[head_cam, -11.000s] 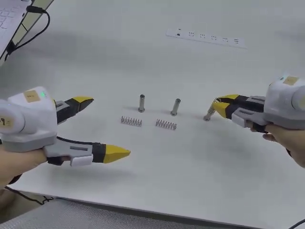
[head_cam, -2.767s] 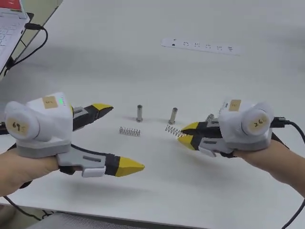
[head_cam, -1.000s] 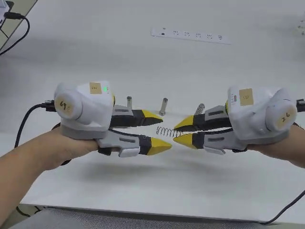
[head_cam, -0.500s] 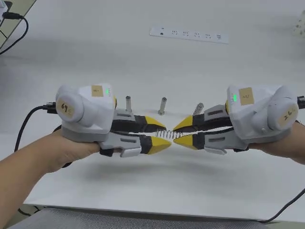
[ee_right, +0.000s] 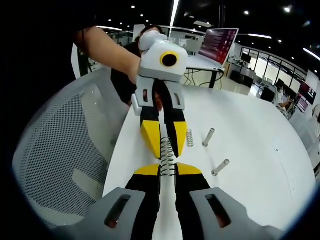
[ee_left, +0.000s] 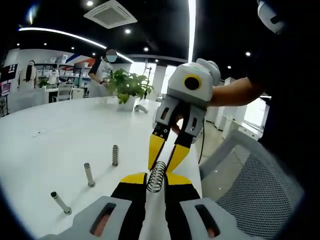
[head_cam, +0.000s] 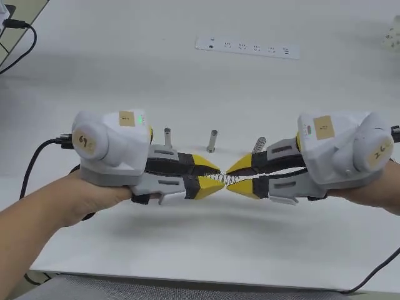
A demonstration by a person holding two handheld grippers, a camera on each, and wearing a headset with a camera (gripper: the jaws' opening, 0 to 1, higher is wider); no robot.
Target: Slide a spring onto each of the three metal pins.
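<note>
In the head view the left gripper (head_cam: 215,178) and the right gripper (head_cam: 232,177) meet tip to tip above the white table (head_cam: 187,237). A short spring (head_cam: 224,180) spans the small gap between them. Each pair of jaws is pressed nearly together on one end of it, and both ends are hidden inside the yellow tips. Behind them stand the left bare pin (head_cam: 167,136) and the middle bare pin (head_cam: 212,140). The left one's foot is cut off by the left gripper's body. The sprung pin (head_cam: 258,145) shows its coiled top, and its lower part is hidden behind the right gripper. A power strip (head_cam: 247,48) lies well back on the table, and a black cable (head_cam: 34,164) trails from the left gripper.

In the left gripper view its own jaws pinch the spring (ee_left: 157,172), which stands on end between them. The right gripper (ee_left: 164,162) comes down from above onto the spring's far end. To the left, the three pins stand in a row on the table, the sprung pin (ee_left: 115,155) farthest. A potted plant (ee_left: 127,86) sits beyond, blurred, and a mesh chair (ee_left: 250,185) is at the right.

In the right gripper view its own jaws clamp the near end of the spring (ee_right: 167,152). The left gripper (ee_right: 165,147) grips the far end, and its hand is partly lost in shadow. The pins stand to the right and a laptop (ee_right: 220,41) sits far back.
</note>
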